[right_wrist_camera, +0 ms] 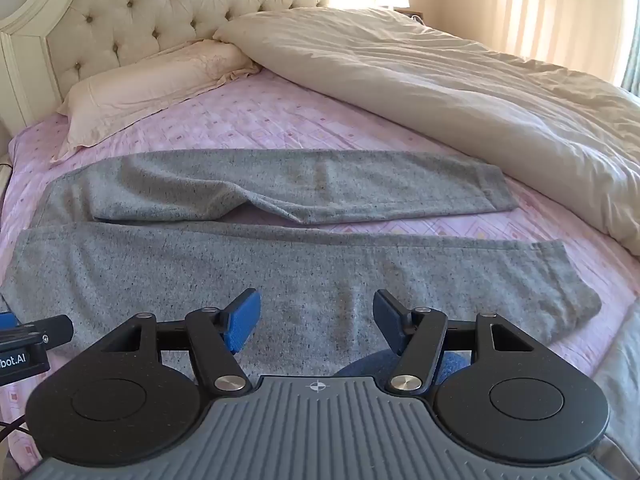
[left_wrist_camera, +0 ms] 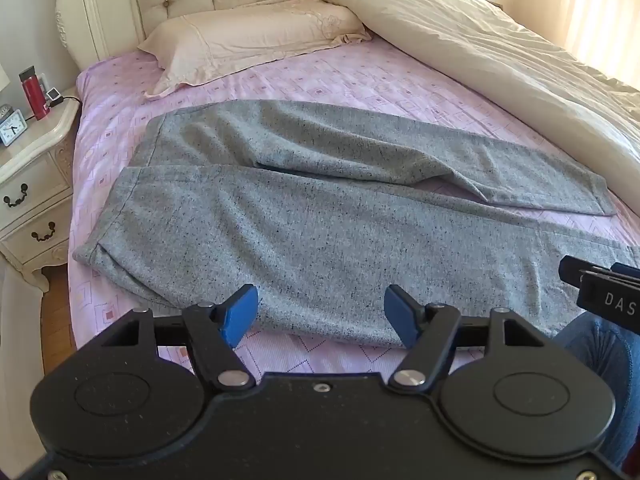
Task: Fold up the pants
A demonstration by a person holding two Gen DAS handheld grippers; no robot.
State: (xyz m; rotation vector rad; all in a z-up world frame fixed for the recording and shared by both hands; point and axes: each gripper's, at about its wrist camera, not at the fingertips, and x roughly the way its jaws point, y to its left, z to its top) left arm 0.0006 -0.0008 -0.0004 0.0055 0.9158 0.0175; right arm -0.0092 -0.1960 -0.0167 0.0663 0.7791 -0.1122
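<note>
The grey pants [left_wrist_camera: 320,216] are lying flat and unfolded on the bed [left_wrist_camera: 304,76], directly ahead of both tools. The waistband is sitting to the left of the left tool [left_wrist_camera: 322,318]; the two hems are reaching out to the right of the right tool [right_wrist_camera: 316,324]. The near leg is running just beyond the fingertips of both tools, and the far leg is lying further ahead, with a strip of pink sheet showing between the two.

Both tools are standing wide open and are gripping nothing. Whether the pads are touching the cloth is hard to judge from these views; they are probably hovering just above the near edge.

Step in hand: the opening approach, with no fold made yet.

Next move, as judged: each tool is needing to close on the near leg's edge, one toward the waistband and one toward the hem, then carry that leg forward onto the far leg, keeping both lifts level so the cloth is not bunching
</note>
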